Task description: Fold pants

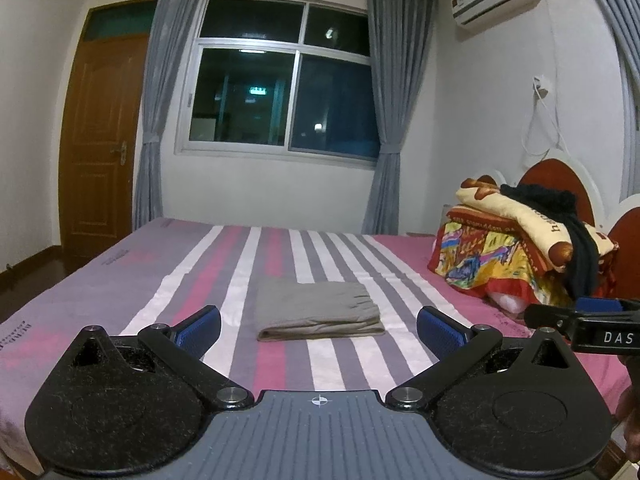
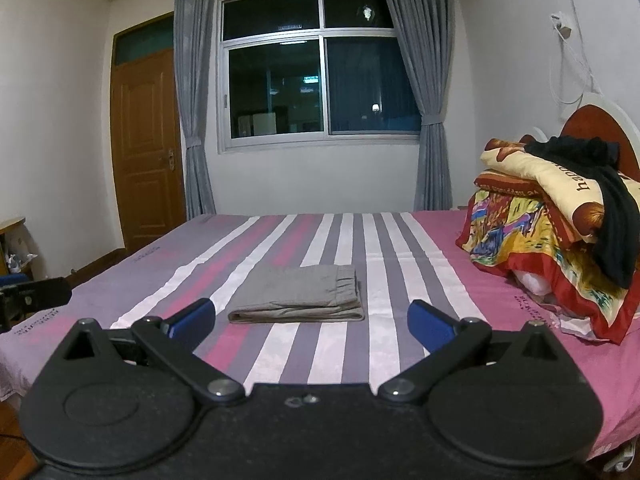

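Observation:
Grey pants lie folded into a neat flat rectangle in the middle of the striped bed; the right wrist view shows the same pants on the bed. My left gripper hovers just short of the bundle, open, blue pads wide apart and empty. My right gripper is likewise open and empty, held back from the near edge of the pants. Nothing touches the cloth. The right gripper's tip shows at the left view's right edge.
A stack of colourful quilts and pillows with a black garment draped over it sits at the bed's right end by the red headboard. A window, curtains and a wooden door stand beyond the bed.

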`<action>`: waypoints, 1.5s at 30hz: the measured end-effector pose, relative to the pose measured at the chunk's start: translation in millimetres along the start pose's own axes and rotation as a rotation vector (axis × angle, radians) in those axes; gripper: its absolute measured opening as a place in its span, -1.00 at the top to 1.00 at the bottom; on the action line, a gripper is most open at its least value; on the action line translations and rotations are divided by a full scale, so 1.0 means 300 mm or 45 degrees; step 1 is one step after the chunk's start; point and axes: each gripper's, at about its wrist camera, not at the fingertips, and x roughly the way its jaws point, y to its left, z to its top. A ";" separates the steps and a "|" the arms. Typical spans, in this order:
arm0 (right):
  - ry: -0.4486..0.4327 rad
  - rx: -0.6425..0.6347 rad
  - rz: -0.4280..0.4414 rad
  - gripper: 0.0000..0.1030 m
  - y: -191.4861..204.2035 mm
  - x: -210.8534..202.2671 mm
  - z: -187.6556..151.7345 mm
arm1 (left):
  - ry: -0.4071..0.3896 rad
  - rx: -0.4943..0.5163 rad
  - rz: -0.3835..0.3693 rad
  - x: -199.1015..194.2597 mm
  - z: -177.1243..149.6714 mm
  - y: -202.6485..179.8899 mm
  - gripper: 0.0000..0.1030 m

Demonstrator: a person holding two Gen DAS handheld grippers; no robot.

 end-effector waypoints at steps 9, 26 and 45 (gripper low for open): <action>-0.007 -0.001 -0.009 -0.99 0.007 -0.001 0.006 | 0.001 0.003 -0.004 0.001 0.002 -0.007 -1.00; -0.016 -0.008 -0.021 -0.99 0.014 -0.006 0.004 | -0.005 0.009 -0.008 0.000 -0.001 0.003 -1.00; -0.025 -0.014 -0.026 -0.99 0.017 -0.013 0.010 | -0.012 0.021 -0.024 -0.009 -0.003 0.012 -1.00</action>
